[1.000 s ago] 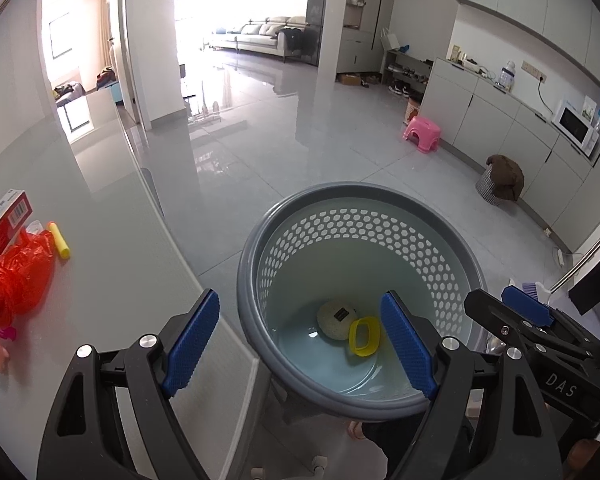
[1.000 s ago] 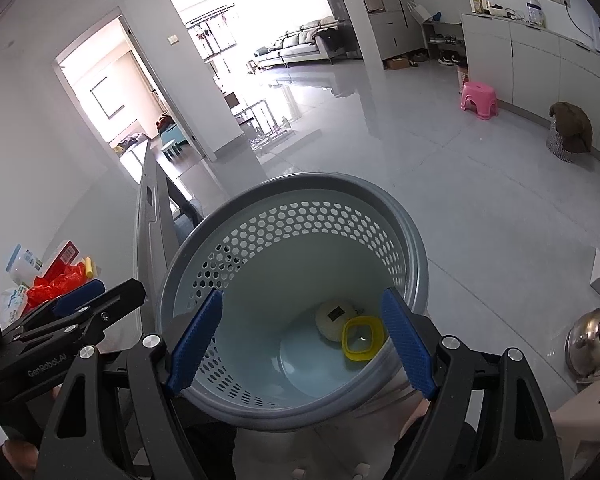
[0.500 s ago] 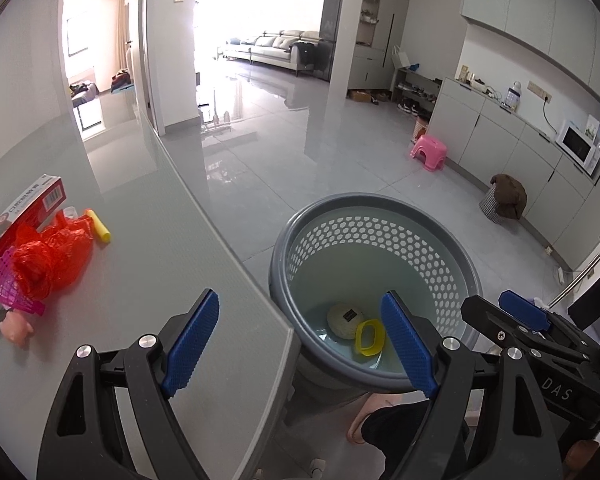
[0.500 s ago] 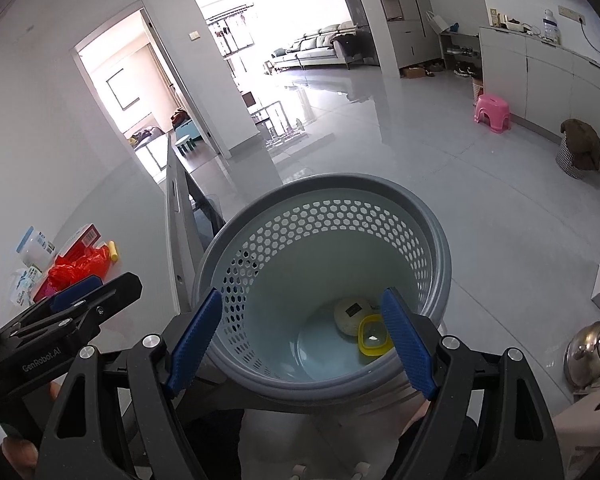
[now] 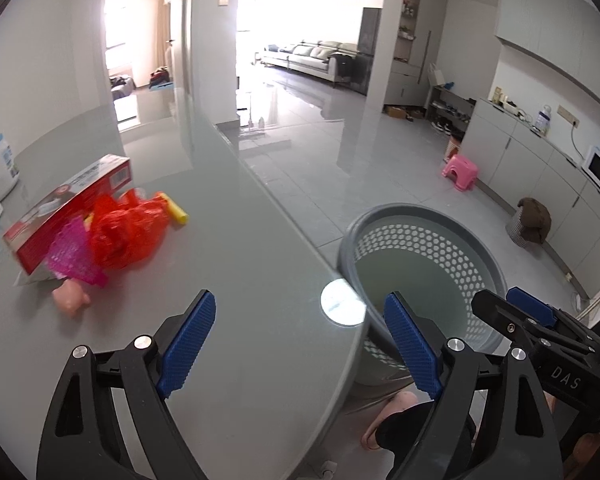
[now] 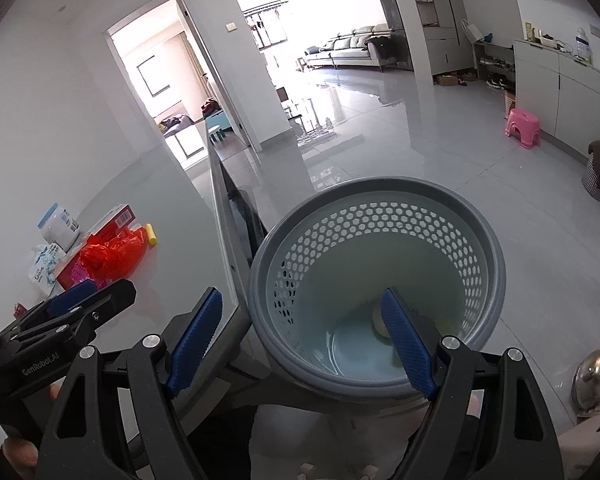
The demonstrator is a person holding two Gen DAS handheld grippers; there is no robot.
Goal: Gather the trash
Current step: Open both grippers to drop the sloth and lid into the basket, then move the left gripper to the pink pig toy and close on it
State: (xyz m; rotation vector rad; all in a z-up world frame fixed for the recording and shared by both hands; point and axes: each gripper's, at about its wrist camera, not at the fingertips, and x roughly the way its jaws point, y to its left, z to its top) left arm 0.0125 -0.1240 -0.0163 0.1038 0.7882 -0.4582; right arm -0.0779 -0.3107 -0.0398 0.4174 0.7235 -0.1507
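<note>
left wrist — glossy grey table (image 5: 260, 280), tiled floor (image 5: 360, 152)

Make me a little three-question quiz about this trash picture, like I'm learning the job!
1. True or false: the left tool holds trash.
2. The red bag lies on: A) the floor B) the table C) the pink stool
3. Fill in: the grey bin stands on the ____ beside the table.

Key: 1 false, its jaws are opening with nothing between them; 2 B; 3 floor.
</note>
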